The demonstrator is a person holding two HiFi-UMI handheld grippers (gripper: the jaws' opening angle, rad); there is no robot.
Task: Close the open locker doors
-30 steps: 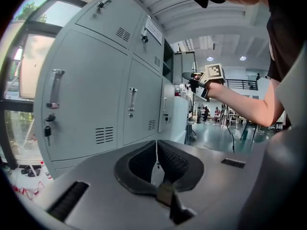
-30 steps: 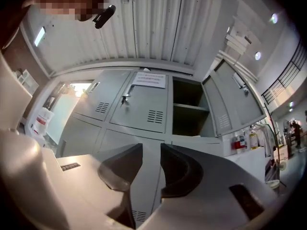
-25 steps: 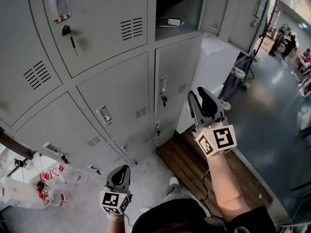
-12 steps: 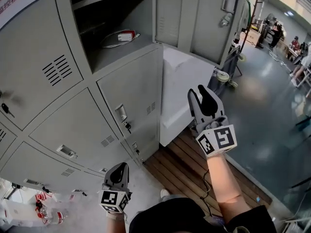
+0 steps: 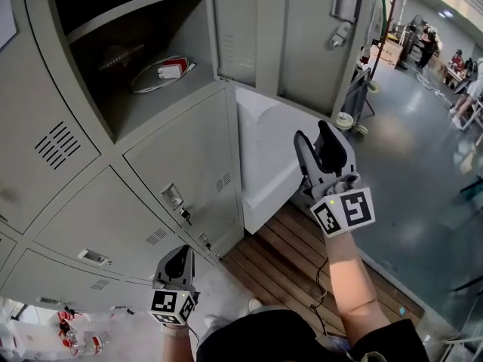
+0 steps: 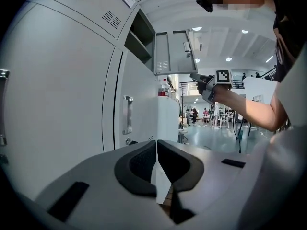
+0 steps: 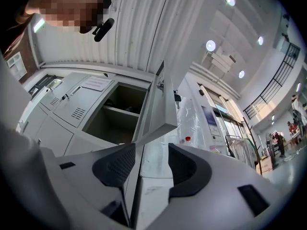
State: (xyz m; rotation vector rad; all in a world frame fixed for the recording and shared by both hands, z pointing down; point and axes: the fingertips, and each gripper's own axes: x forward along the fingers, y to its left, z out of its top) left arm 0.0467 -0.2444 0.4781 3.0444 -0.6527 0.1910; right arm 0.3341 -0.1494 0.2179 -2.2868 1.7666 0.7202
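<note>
The grey lockers have one open compartment [image 5: 128, 89] at the upper left, with a red-and-white item and a cable [image 5: 167, 70] on its shelf. Its open locker door [image 5: 302, 36] swings out to the right, handle near the top. My right gripper [image 5: 315, 136] is raised below that door, a short way off it. Its jaws have just been opening and nothing is between them. In the right gripper view the open locker door's lower corner [image 7: 156, 107] hangs just above my right gripper [image 7: 152, 147]. My left gripper [image 5: 179, 256] is low beside the closed lower doors, shut and empty [image 6: 156, 145].
A white cabinet [image 5: 264, 149] stands right of the lockers on a wooden slatted platform [image 5: 287, 255]. Closed locker doors [image 5: 181, 179] fill the lower left. A stand with a reel [image 5: 353, 111] is behind the open door. People stand far back at the right [image 5: 423, 40].
The view has swung up toward the open compartment. My right gripper has risen a little toward the open door and its jaws stand wider. My left gripper has shifted slightly along the lower doors.
</note>
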